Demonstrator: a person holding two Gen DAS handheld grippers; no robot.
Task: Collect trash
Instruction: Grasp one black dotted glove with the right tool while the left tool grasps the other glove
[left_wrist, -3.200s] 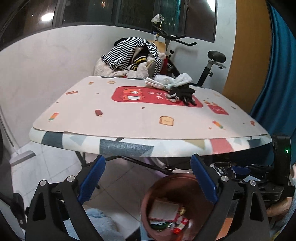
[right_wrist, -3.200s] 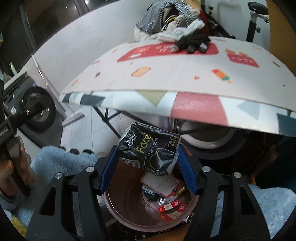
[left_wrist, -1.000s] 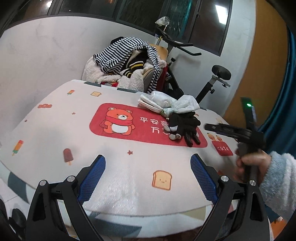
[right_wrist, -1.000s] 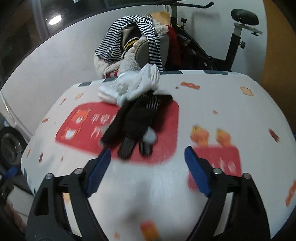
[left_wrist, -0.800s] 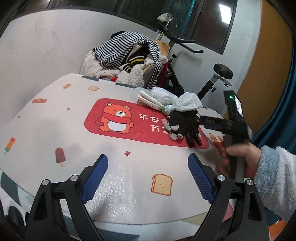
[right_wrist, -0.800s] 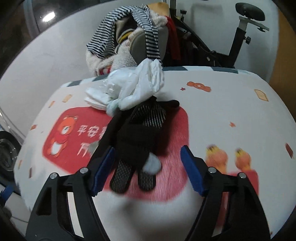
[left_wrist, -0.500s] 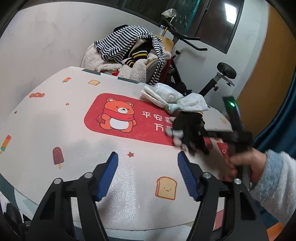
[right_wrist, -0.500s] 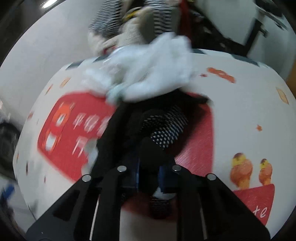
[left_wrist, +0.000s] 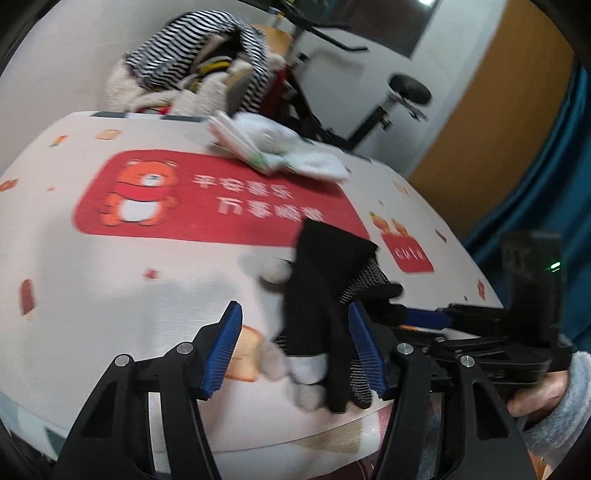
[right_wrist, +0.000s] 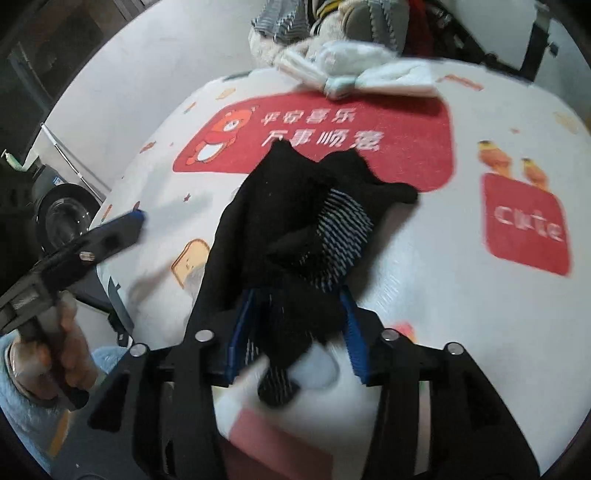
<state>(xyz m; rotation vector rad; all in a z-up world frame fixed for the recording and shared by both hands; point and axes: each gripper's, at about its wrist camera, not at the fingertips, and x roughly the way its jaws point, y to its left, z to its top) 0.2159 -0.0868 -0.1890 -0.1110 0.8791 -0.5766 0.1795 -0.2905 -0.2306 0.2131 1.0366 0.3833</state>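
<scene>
A bundle of black socks (left_wrist: 325, 280) with grey toes lies near the front edge of the printed table (left_wrist: 110, 277). In its own view my right gripper (right_wrist: 295, 325) has the socks (right_wrist: 295, 221) bunched between its blue pads, which touch the fabric while the jaws are opening. From the right it reaches into the left wrist view as well, right gripper (left_wrist: 417, 317), held by a hand. My left gripper (left_wrist: 295, 349) straddles the socks' lower end with its jaws closing. Only its right pad is near the fabric. A crumpled white bag (left_wrist: 280, 151) lies at the table's far side.
Behind the table stand a chair heaped with striped clothes (left_wrist: 199, 66) and an exercise bike (left_wrist: 406, 92). A blue curtain (left_wrist: 554, 166) hangs at the right. A washing machine (right_wrist: 62, 218) sits on the floor to the left. The table's front edge is just below both grippers.
The right gripper closed on the black socks and dragged them away from the white bag toward the front edge. The left gripper narrowed and came down over the socks.
</scene>
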